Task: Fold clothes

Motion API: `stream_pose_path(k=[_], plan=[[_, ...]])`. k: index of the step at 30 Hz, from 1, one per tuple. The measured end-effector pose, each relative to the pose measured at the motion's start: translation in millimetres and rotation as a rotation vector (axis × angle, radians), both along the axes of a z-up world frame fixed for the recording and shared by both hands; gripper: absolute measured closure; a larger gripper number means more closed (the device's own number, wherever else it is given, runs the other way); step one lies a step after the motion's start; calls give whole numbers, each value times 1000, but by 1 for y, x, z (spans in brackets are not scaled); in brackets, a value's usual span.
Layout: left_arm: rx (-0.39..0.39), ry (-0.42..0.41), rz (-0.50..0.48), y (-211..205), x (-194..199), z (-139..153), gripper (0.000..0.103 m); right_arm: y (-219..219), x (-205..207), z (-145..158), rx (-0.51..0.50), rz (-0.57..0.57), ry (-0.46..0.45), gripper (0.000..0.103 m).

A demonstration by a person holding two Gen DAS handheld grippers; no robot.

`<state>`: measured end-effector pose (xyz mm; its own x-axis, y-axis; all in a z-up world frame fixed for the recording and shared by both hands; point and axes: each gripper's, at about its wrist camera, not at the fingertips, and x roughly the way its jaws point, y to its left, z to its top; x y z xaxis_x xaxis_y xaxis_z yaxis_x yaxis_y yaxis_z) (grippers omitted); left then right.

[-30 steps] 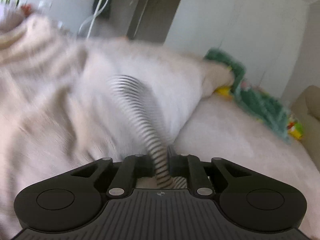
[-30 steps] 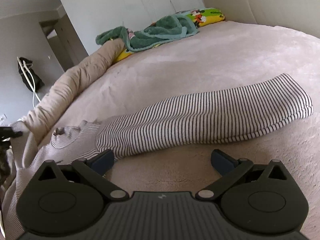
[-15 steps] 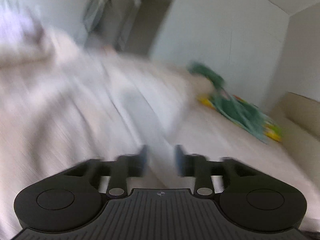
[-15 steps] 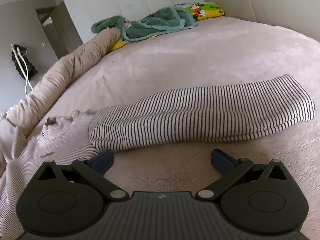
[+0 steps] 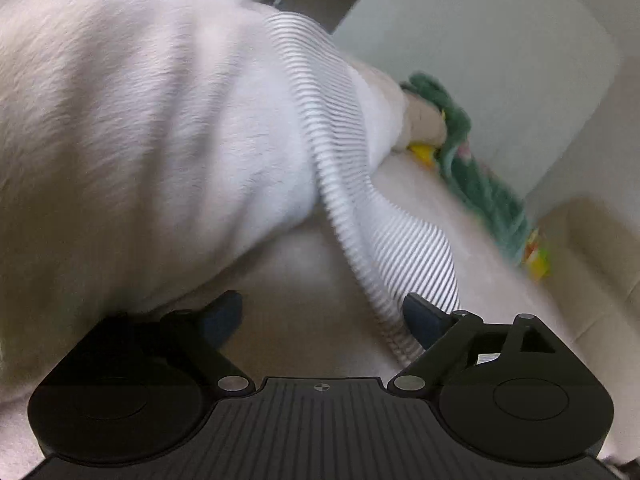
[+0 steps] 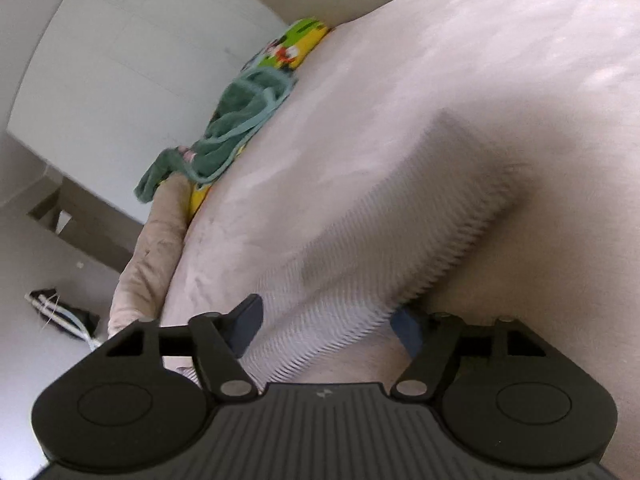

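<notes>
Through my left wrist camera, my left tool has its two dark-blue-tipped black fingers spread wide with nothing gripped between them. The striped garment, a soft ribbed knit in thin black and white lines, runs as a long rope-like band from the upper middle of the view down toward my right finger, where its lower end lies just beside or against the fingertip; I cannot tell if they touch. Its long axis slants from top centre to lower right. On the left a thick, fuzzy cream-white blanket bulges in big rounded folds, and the garment drapes along its edge. Below lies the pale pink, plush bed cover. Farther right, a crumpled green terry towel lies blurred at the bed's far edge.

Through my right wrist camera, tilted sharply, my right tool is also open wide, holding nothing. The striped garment lies flat on the pale pink bed cover as a broad elongated strip, its ribbing blurred, and its near end passes between my fingers. Its long axis runs from the tool up and to the right. Beyond it the green towel is bunched on a bright yellow-green printed cloth, beside a rolled beige blanket edge.
</notes>
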<state>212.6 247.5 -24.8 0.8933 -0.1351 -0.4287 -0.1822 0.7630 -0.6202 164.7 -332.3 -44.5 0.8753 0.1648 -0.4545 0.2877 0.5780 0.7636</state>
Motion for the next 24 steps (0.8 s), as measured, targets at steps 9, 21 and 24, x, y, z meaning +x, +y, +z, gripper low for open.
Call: stream_pose_path(k=[9,21,24], plan=[[32,-63,-4,-4,-5,-4,6,110,48,83,-186,292,-336,14],[-28,-130,-15,7,-21,-6,4,293,16,86,-913,956,-229,2],[-39,-142,-17,8,-19,-7,3,281,-9,83,-987,963,-204,0]])
